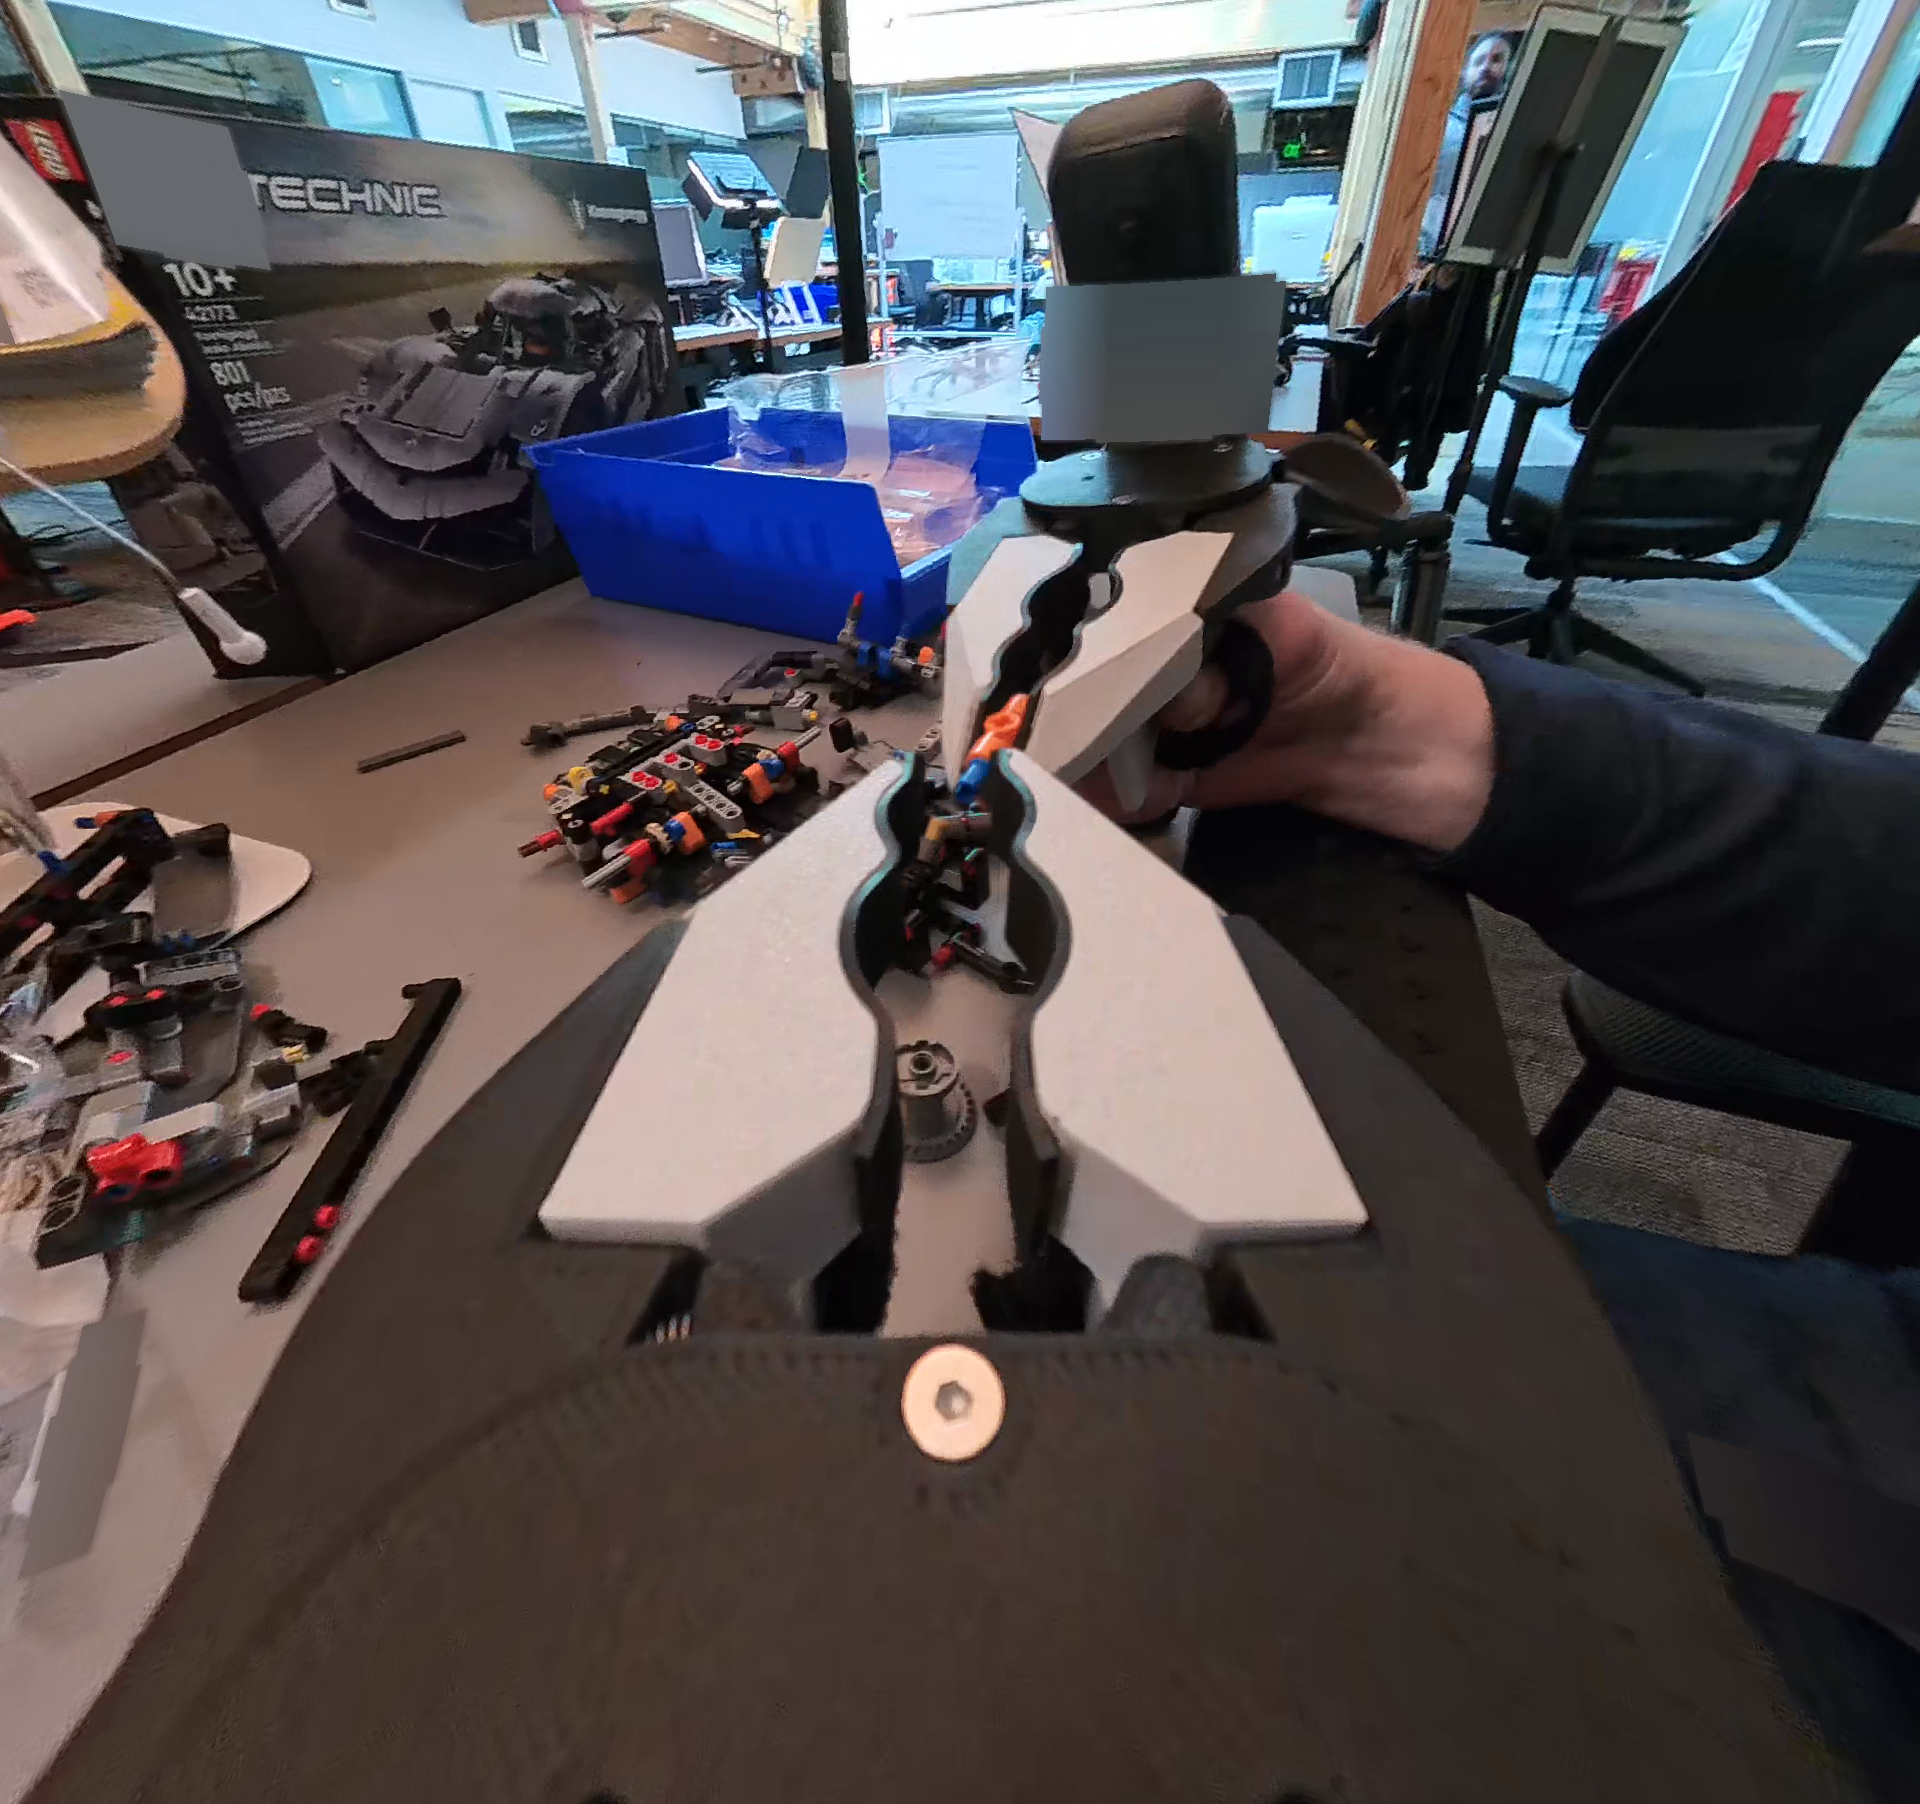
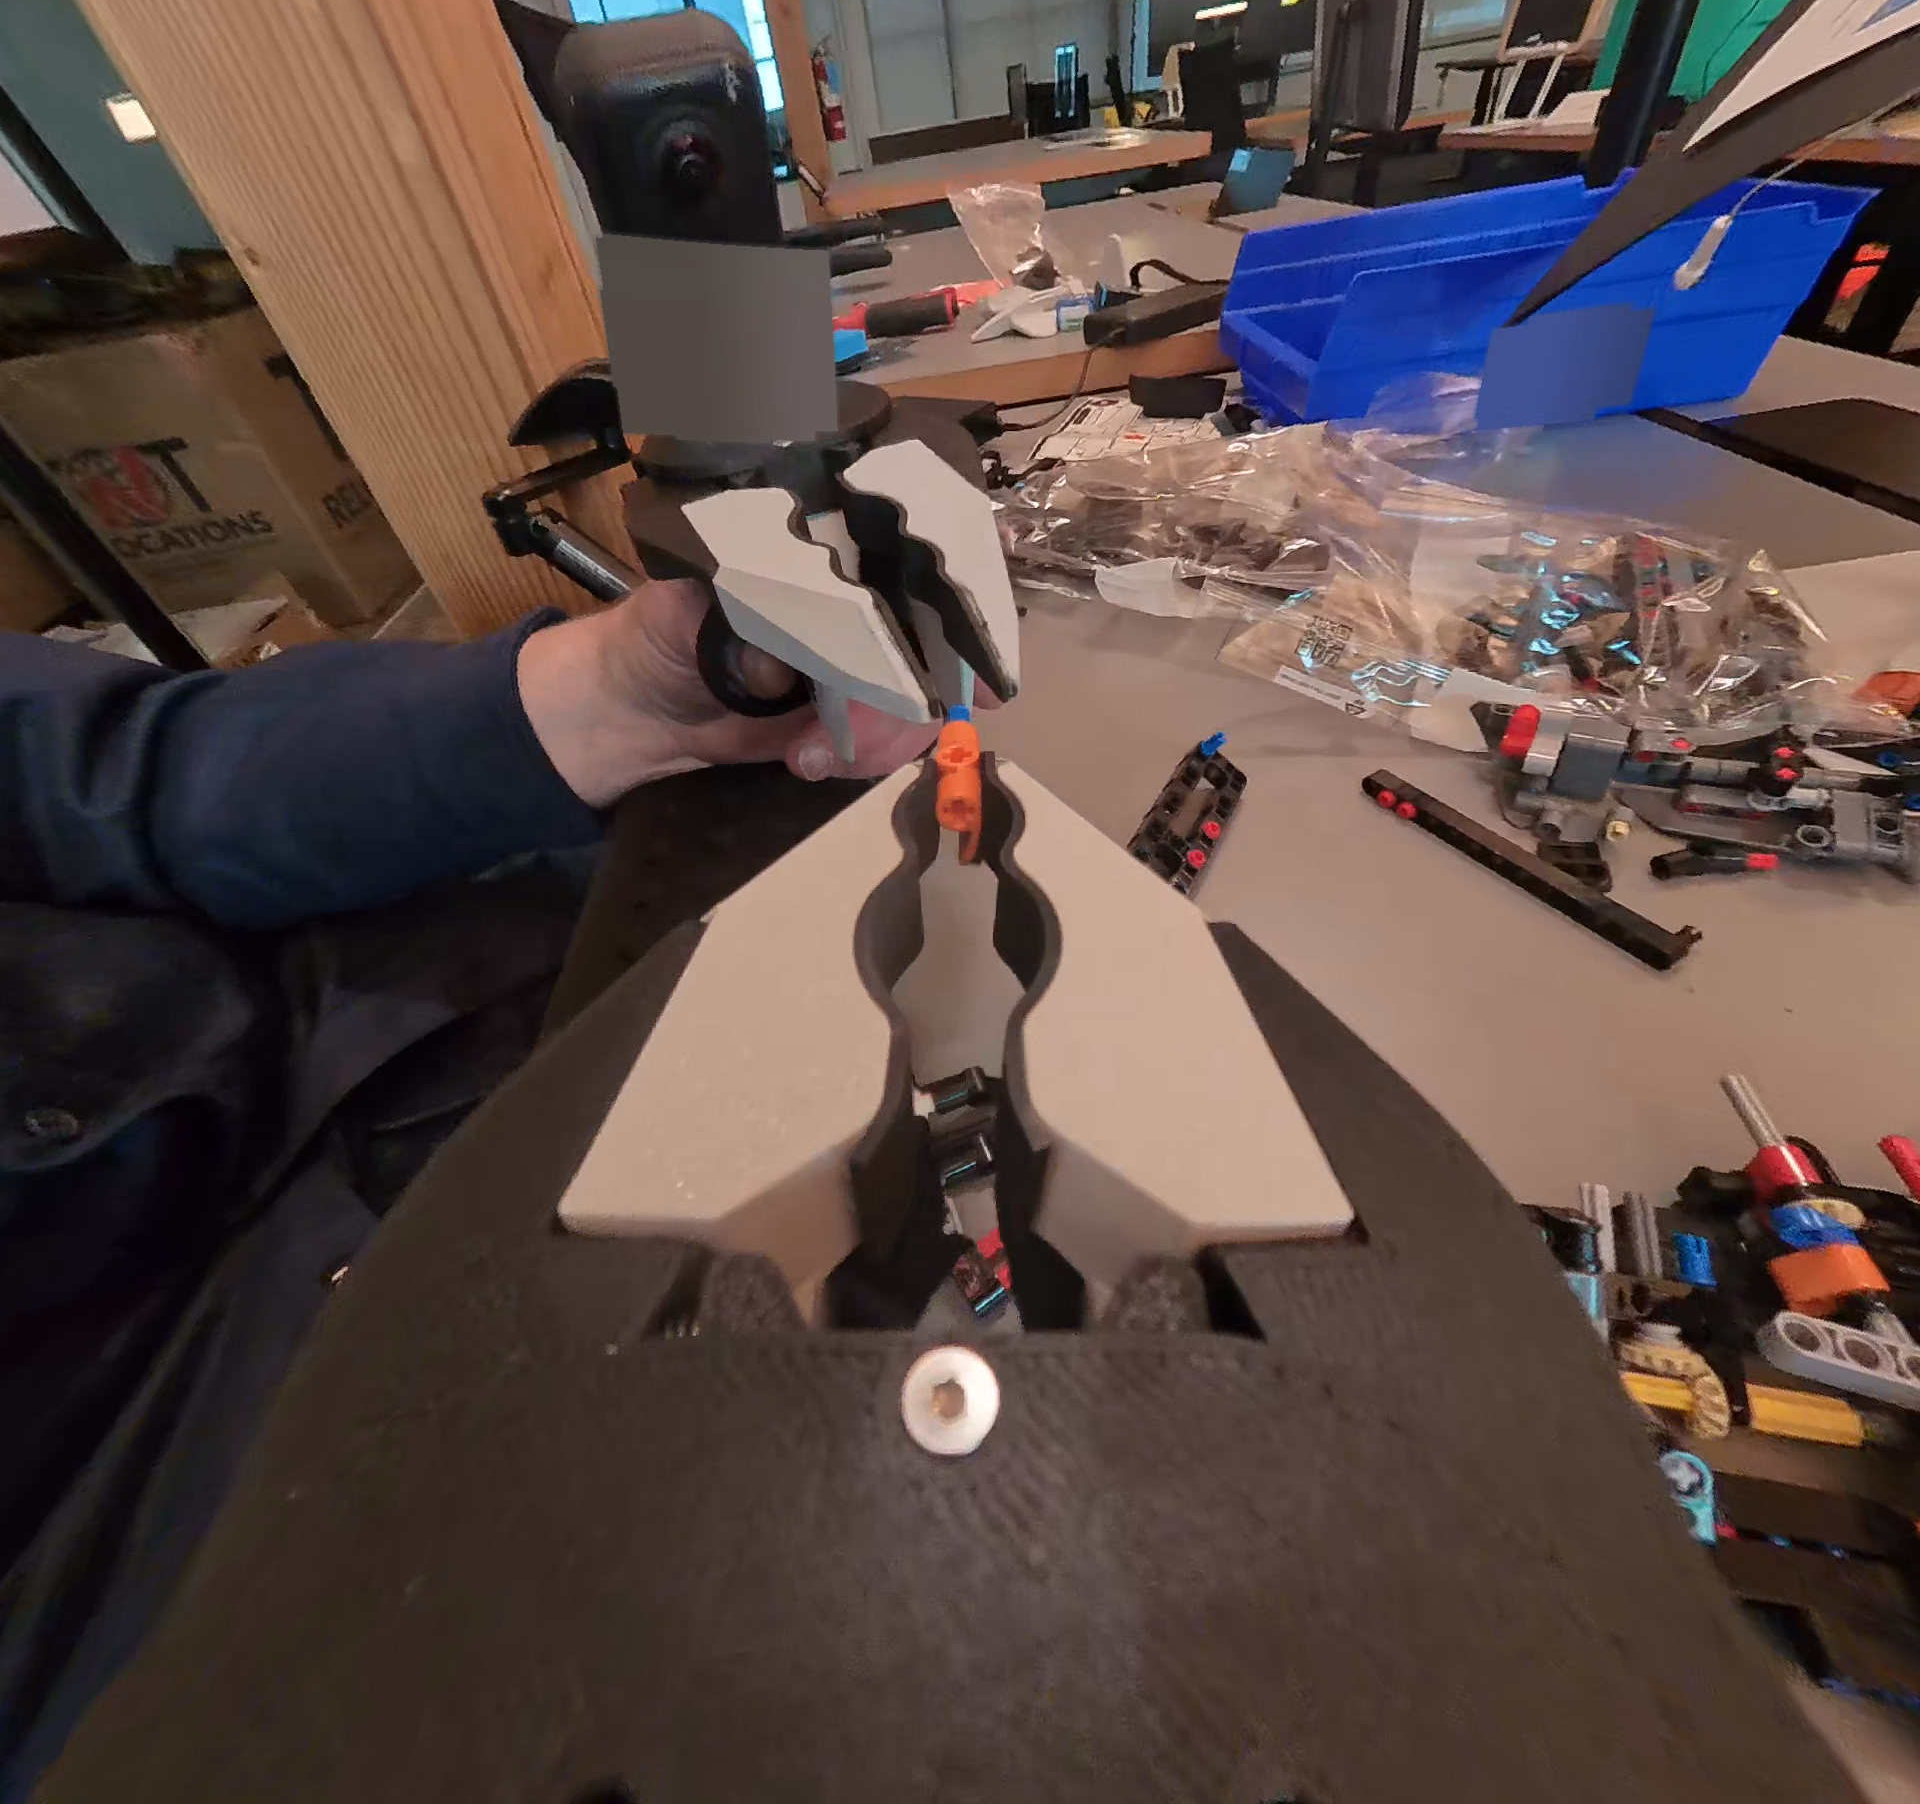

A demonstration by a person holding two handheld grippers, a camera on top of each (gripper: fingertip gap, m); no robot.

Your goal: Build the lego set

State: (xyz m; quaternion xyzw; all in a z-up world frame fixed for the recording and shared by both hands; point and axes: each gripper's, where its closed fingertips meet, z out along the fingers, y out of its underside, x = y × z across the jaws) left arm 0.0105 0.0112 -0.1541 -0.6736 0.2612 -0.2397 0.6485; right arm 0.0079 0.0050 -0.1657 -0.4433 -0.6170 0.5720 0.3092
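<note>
A grey worktable (image 2: 1351,1006) strewn with loose lego parts (image 1: 665,798) lies below both grippers. The right gripper (image 2: 954,798) pinches an orange connector (image 2: 957,788) at its tips. The left gripper (image 1: 961,783), tip to tip with it, clamps a blue pin (image 1: 971,775) touching that connector.

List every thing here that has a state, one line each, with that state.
left tool, shut on blue pin
right tool, shut on orange connector
blue pin, touching the orange connector's end
blue bin, open-topped, clear bags inside
set box, standing upright
long black beam, lying flat, unattached
</note>
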